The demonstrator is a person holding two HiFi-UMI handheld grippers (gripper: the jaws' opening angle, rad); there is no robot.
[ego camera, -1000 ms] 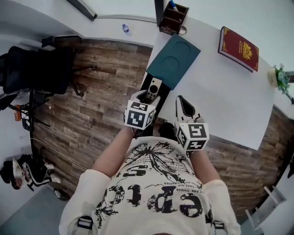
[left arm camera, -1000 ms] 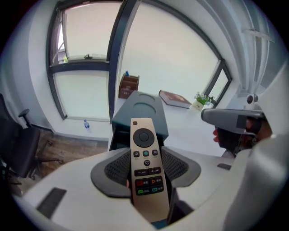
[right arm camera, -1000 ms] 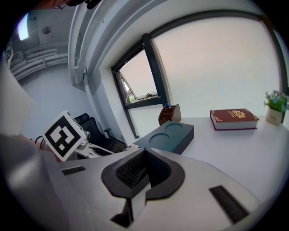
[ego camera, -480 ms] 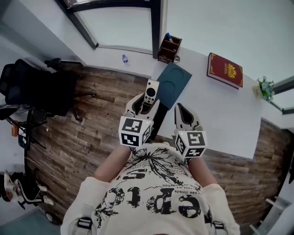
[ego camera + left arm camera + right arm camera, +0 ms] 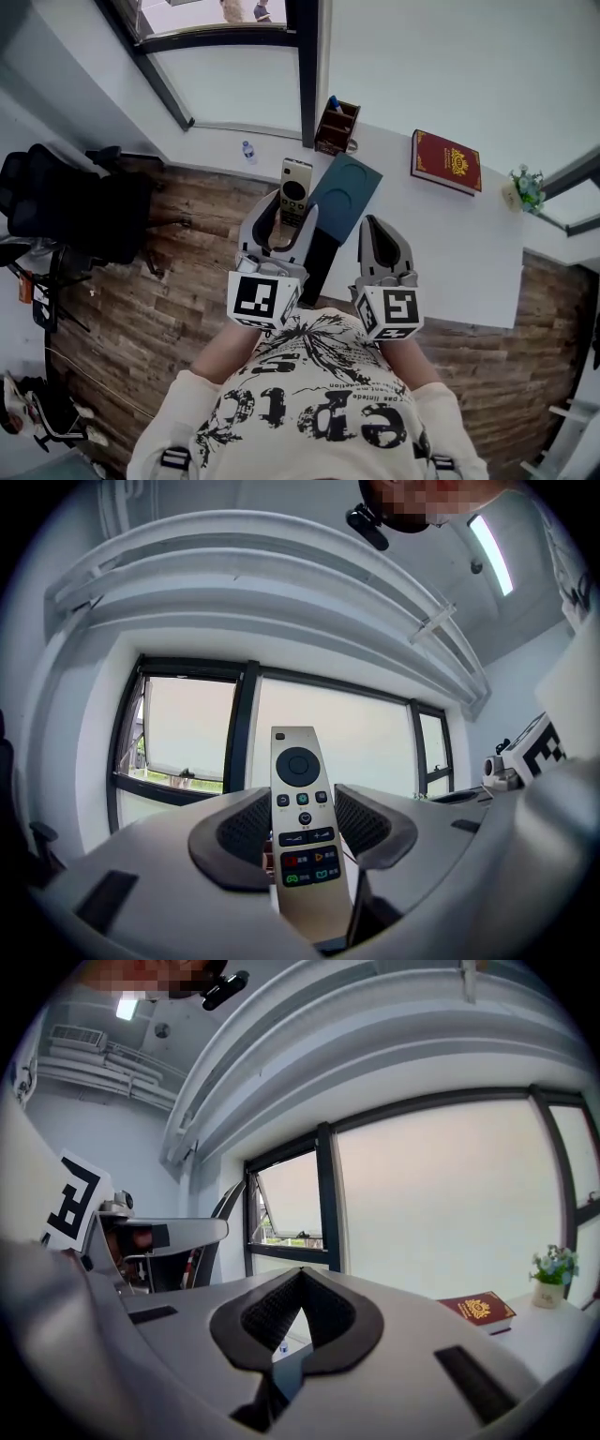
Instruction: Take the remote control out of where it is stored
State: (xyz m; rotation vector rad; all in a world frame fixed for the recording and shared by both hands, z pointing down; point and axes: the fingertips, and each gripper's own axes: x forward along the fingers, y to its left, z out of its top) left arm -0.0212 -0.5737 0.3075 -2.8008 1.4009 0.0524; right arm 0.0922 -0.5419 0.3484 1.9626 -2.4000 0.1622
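Note:
A slim gold remote control point(image 5: 293, 187) point(image 5: 302, 827) with dark buttons stands upright between the jaws of my left gripper point(image 5: 278, 204) point(image 5: 302, 834), which is shut on its lower half. It is held in the air over the wooden floor, left of the white desk point(image 5: 450, 234). Below it a black drawer point(image 5: 322, 255) sticks out from the desk's front edge. My right gripper point(image 5: 380, 232) point(image 5: 300, 1281) hovers over the desk edge beside the drawer. Its jaws meet at the tips with nothing between them.
On the desk lie a teal mat point(image 5: 343, 187), a red book point(image 5: 446, 161) point(image 5: 486, 1308), a wooden pen holder point(image 5: 336, 125) and a small plant point(image 5: 523, 187) point(image 5: 549, 1275). A water bottle point(image 5: 246, 150) stands by the window wall. A black chair point(image 5: 75, 192) is at the left.
My left gripper has risen with the remote, up and away from the drawer. The right gripper has lifted a little. The head view has tilted up toward the window.

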